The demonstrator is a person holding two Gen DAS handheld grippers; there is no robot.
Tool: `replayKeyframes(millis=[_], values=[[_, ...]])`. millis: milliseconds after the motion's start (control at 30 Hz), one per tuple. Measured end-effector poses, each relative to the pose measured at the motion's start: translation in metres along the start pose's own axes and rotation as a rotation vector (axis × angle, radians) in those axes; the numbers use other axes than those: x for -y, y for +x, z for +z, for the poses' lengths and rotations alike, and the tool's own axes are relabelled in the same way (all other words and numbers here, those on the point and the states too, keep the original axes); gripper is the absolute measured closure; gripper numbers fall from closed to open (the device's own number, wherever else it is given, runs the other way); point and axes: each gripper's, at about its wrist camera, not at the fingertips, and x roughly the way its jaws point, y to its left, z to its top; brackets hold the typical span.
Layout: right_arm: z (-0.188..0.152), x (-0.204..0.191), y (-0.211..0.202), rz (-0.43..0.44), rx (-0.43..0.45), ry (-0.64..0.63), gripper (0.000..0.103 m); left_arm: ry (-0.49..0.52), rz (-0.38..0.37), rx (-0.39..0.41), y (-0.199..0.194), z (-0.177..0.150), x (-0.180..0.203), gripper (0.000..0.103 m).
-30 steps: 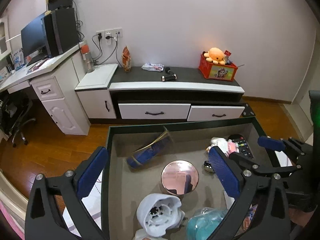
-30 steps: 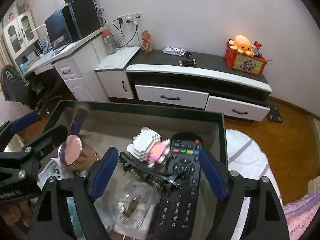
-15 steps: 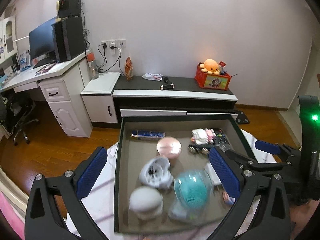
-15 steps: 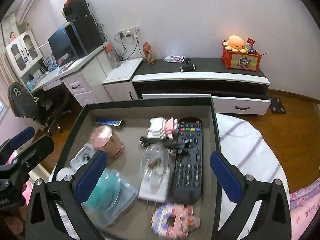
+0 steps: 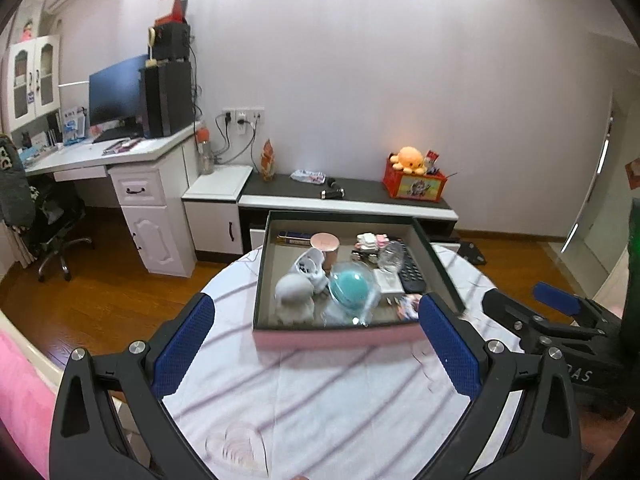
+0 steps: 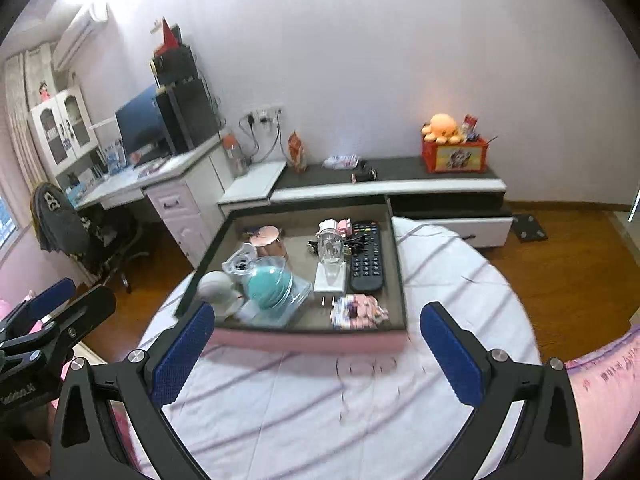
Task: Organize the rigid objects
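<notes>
Inside, rigid clutter in a rectangular pink-walled tray (image 6: 304,342).

My left wrist view looks forward and down between its own tongs (image 5: 316,344) across the round surface (image 5: 320,392) to the tray (image 5: 340,334), seen from its near left. My right wrist view (image 6: 316,344) faces the same way from the tray's (image 6: 304,340) near right, about as close. Both share the tray, surface (image 6: 320,400), wall and low cabinet (image 5: 348,202); each catches the other tongs at its edge.
</notes>
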Motion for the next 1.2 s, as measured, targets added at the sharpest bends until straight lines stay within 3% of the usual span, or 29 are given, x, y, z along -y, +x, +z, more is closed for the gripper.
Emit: replayKeyframes(millis=[133,333,600,833,1000,1200], values=[[-0.031,-0.007,-0.063,-0.026,0.092,-0.008,0.000,0.019,0.021,0.056,-0.054,-0.024,0.009,0.000],[-0.085,-0.020,-0.131,-0.062,0.156,-0.044,0.000,0.023,0.032,0.098,-0.118,-0.069,0.021,0.000],[-0.152,-0.030,-0.191,-0.121,0.208,-0.076,0.000,0.023,0.035,0.144,-0.185,-0.129,0.033,0.000],[-0.189,-0.036,-0.244,-0.143,0.274,-0.084,0.000,0.033,0.033,0.221,-0.242,-0.161,0.038,0.000],[-0.198,-0.039,-0.268,-0.140,0.320,-0.093,0.000,0.055,0.038,0.237,-0.257,-0.170,0.043,0.000],[-0.198,-0.038,-0.263,-0.120,0.300,-0.079,0.000,0.060,0.045,0.221,-0.253,-0.170,0.047,0.000]])
